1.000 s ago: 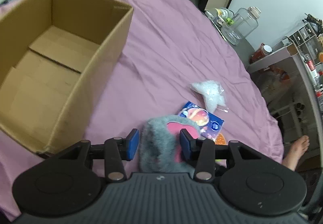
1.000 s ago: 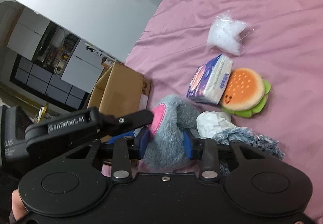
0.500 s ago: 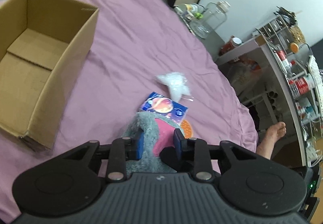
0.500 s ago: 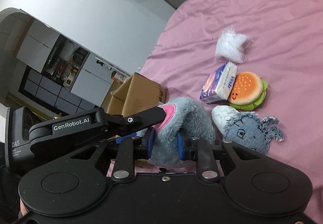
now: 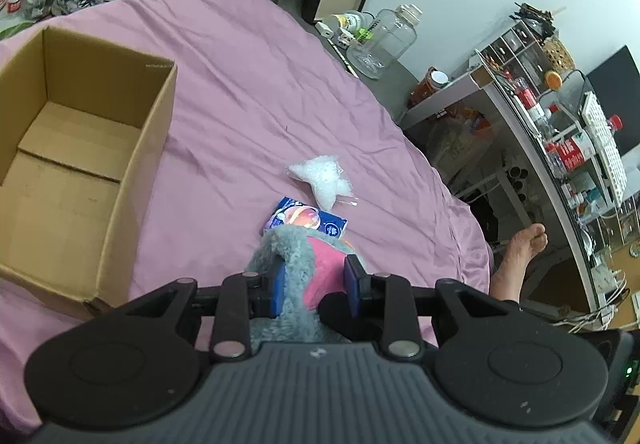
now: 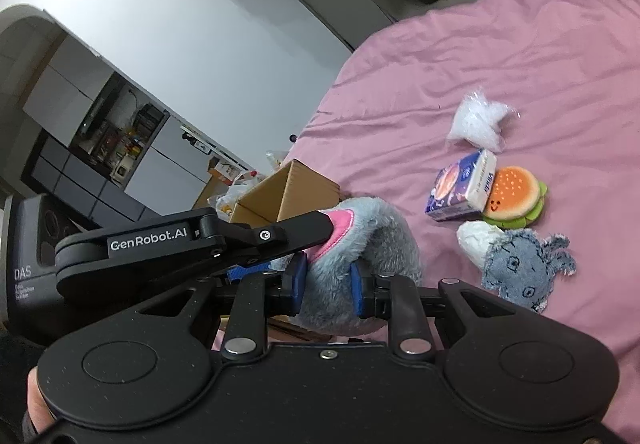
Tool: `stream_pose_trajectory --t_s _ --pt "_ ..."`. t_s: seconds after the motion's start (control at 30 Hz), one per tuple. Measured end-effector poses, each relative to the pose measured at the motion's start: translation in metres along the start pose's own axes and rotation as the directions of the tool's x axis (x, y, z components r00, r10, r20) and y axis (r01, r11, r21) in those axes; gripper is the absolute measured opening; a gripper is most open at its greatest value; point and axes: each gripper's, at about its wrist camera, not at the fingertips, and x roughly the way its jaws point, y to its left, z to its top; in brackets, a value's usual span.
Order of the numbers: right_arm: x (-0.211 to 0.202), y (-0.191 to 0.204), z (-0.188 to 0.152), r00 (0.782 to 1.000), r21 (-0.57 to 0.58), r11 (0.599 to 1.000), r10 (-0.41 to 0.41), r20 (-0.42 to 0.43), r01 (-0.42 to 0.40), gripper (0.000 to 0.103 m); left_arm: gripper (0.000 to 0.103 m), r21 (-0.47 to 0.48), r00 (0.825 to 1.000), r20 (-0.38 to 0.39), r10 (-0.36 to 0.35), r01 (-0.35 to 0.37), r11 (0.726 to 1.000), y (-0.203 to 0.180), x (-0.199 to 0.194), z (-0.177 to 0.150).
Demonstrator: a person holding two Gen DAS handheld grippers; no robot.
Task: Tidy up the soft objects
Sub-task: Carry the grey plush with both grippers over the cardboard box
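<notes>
Both grippers hold one grey plush toy with a pink patch. My left gripper [image 5: 314, 284] is shut on the grey plush [image 5: 296, 248], lifted above the pink bedspread. My right gripper [image 6: 326, 280] is shut on the same plush [image 6: 376, 228]; the left gripper's black body [image 6: 160, 244] is beside it. An open empty cardboard box [image 5: 72, 164] stands to the left, also in the right wrist view [image 6: 288, 188]. On the bed lie a tissue pack [image 6: 460, 192], a burger plush [image 6: 514, 192], a blue-grey denim toy [image 6: 520, 268] and a bag of white stuffing [image 6: 478, 124].
The pink bedspread [image 5: 248, 92] covers the surface. A side table with a glass jar [image 5: 384, 40] and shelves of bottles [image 5: 560, 132] stand to the right. A person's bare foot [image 5: 520, 248] is beyond the bed's right edge.
Both grippers closed on the grey plush and lifted it off the bed, uncovering the denim toy beneath. The view rose and the box now lies further away to the left.
</notes>
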Motion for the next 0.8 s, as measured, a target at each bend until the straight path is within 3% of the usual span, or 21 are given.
stream_pose_trajectory --t_s 0.4,0.8 --pt "0.010 0.031 0.001 0.999 0.012 1.000 0.010 0.043 -0.011 0.023 0.029 0.026 0.999 0.021 -0.029 0.029 0.999 0.010 -0.026 0.019" --pt "0.056 0.075 0.014 0.999 -0.062 0.998 0.030 0.027 -0.029 0.023 0.029 0.010 0.998 0.070 -0.009 0.008 1.000 0.043 -0.051 0.051"
